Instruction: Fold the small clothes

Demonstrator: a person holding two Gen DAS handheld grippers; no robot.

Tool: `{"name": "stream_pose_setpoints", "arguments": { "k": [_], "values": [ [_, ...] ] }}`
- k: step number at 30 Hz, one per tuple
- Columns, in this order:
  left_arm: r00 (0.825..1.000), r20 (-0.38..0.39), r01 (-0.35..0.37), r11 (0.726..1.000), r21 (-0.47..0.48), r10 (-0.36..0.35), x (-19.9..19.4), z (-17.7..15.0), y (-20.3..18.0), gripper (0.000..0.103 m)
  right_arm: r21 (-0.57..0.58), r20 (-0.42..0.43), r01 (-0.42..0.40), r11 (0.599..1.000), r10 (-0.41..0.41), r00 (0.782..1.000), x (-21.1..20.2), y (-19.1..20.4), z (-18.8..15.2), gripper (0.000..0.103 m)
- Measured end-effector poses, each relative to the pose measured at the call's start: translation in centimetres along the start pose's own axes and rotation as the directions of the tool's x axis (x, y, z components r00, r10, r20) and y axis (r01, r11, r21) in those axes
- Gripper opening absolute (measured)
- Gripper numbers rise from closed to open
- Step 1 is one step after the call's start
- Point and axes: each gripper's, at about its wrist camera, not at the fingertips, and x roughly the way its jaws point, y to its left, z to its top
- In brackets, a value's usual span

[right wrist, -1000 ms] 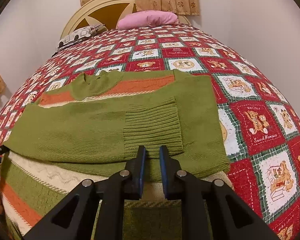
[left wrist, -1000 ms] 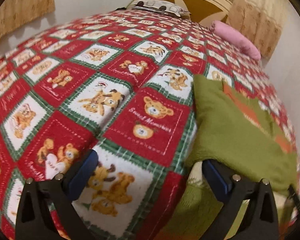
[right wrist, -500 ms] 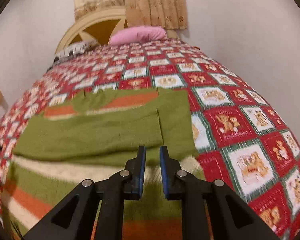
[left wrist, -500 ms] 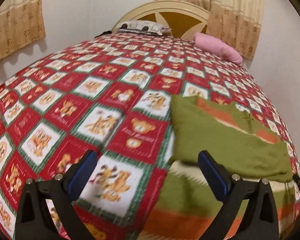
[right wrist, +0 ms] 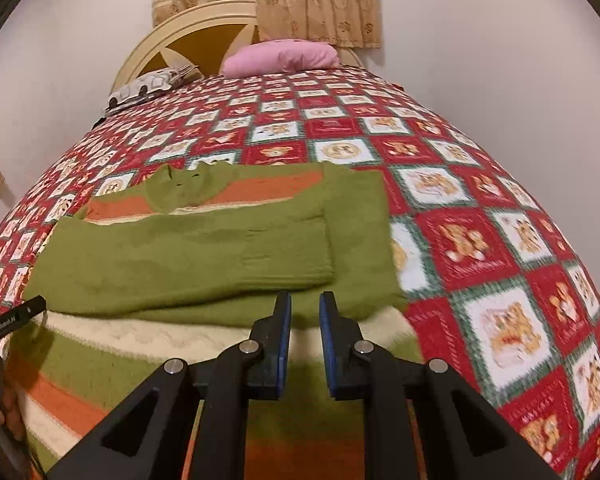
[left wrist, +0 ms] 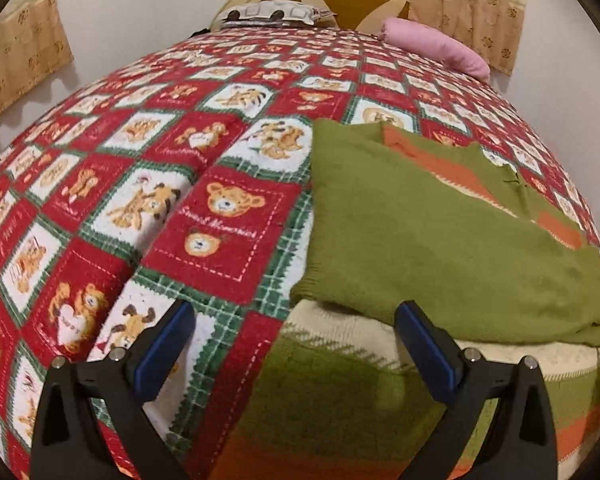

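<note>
A small green sweater (right wrist: 188, 256) with orange and cream stripes lies flat on the bed, both sleeves folded across its chest. It also shows in the left wrist view (left wrist: 440, 240). My left gripper (left wrist: 296, 344) is open wide and empty, hovering over the sweater's left edge near the hem. My right gripper (right wrist: 304, 328) has its jaws a narrow gap apart and holds nothing; it hangs above the cream stripe just below the folded sleeve cuff (right wrist: 292, 256). The sweater's hem is hidden under my grippers.
The bed is covered by a red, white and green teddy-bear quilt (left wrist: 180, 184). A pink pillow (right wrist: 280, 58) and a patterned pillow (right wrist: 148, 86) lie by the cream headboard (right wrist: 188, 36). Walls and curtains stand behind. The left gripper's body (right wrist: 8, 320) shows at the left edge.
Both grippers drew back from the sweater and then came lower and closer again. The right gripper's jaws opened slightly. The sweater has not moved.
</note>
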Motion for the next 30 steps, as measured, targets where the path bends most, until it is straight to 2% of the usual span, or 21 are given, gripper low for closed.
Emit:
{"name": "stream_pose_setpoints", "arguments": {
  "k": [4,17,19,22,25,27,30],
  "values": [
    [1.0,0.002,-0.007,1.0,0.005,0.007,0.0,-0.3,-0.3,0.103,-0.033,-0.081,0.006,0.999,-0.009,0.997,2.8,1.2,-0.5,0.015],
    [1.0,0.001,-0.001,1.0,0.001,0.001,0.2,-0.4,-0.2,0.103,-0.017,-0.087,-0.028,0.999,0.026,0.996,2.9,0.9,-0.4,0.023],
    [1.0,0.001,0.004,1.0,-0.002,-0.004,0.2,-0.5,-0.2,0.103,0.002,-0.082,-0.012,1.0,0.012,0.997,1.3,0.4,-0.4,0.023],
    [1.0,0.001,0.014,1.0,-0.008,-0.014,0.1,-0.4,0.0,0.103,0.024,-0.023,-0.039,0.999,0.039,0.999,-2.4,-0.6,-1.6,0.026],
    [1.0,0.001,0.01,1.0,-0.005,-0.01,0.1,-0.5,0.0,0.103,-0.019,0.011,0.02,1.0,-0.02,1.0,-5.5,-1.7,-3.5,0.029],
    [1.0,0.0,0.012,1.0,-0.006,-0.012,0.1,-0.5,0.1,0.103,-0.032,0.012,0.05,0.998,-0.05,0.999,-6.9,-2.7,-4.5,0.031],
    [1.0,-0.001,0.018,1.0,-0.006,-0.018,-0.1,-0.5,0.1,0.103,0.013,-0.005,0.058,0.998,-0.058,0.998,-8.5,-4.9,-6.1,0.031]
  ]
}}
